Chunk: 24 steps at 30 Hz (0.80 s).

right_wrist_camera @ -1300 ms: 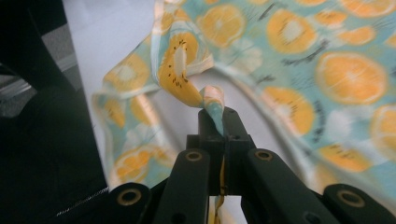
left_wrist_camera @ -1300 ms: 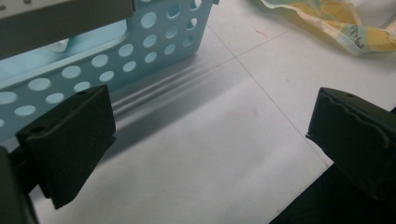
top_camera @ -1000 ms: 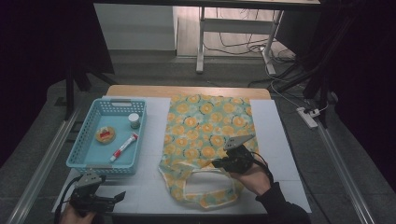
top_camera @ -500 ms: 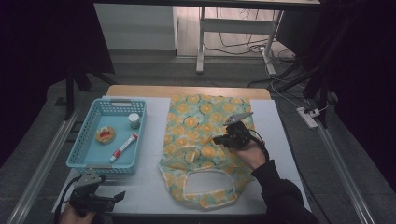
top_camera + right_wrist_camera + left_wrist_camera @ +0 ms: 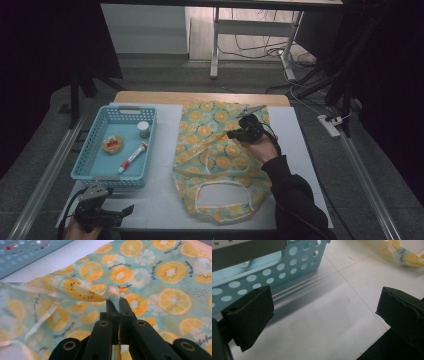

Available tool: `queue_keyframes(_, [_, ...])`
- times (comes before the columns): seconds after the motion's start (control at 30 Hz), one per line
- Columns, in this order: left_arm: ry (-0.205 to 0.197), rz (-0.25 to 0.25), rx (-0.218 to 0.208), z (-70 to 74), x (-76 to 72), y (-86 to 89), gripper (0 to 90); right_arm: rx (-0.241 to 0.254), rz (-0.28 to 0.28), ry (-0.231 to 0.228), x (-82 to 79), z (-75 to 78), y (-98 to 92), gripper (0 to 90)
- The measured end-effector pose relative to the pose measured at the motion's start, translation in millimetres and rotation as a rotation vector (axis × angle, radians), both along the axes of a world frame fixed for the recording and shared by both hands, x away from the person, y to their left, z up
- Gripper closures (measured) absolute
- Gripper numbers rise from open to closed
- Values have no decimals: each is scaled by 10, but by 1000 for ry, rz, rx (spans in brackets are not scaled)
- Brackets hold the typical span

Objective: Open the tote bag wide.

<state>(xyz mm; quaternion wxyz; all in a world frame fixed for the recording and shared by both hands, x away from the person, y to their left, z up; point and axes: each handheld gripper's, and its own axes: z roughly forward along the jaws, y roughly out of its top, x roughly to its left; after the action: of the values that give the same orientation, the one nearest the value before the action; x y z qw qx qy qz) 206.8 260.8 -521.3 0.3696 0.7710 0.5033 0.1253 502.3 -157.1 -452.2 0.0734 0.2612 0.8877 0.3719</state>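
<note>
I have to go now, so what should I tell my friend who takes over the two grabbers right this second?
Right gripper: fingers shut on a pinch of the fruit-print bag, lifting a fold over the bag's middle.
Left gripper: open, holding nothing, low at the table's near left corner beside the blue basket.
Basket holds a small jar, a tube and a round orange item.
Done: bag gripped.
Left: probably opening the bag and moving the basket's things in, judging by the layout.

Pale blue perforated basket (image 5: 85,165) at table's left, holding 1 small white-capped jar (image 5: 143,129), 1 round orange item (image 5: 112,144) and 1 red-and-white tube (image 5: 132,156) (lying diagonally).
</note>
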Motion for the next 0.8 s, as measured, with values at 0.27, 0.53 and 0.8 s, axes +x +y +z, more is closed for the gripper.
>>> queue_keyframes(0.27, [2,0,-4,0,2,4,10,-13,-47,6,234,-187,29,894])
queue_keyframes(0.53, [2,0,-4,-1,2,4,11,-57,-83,23,383,-512,96,892])
queue_keyframes(0.8, [0,0,-3,-2,1,2,12,-57,-89,61,395,-681,79,797])
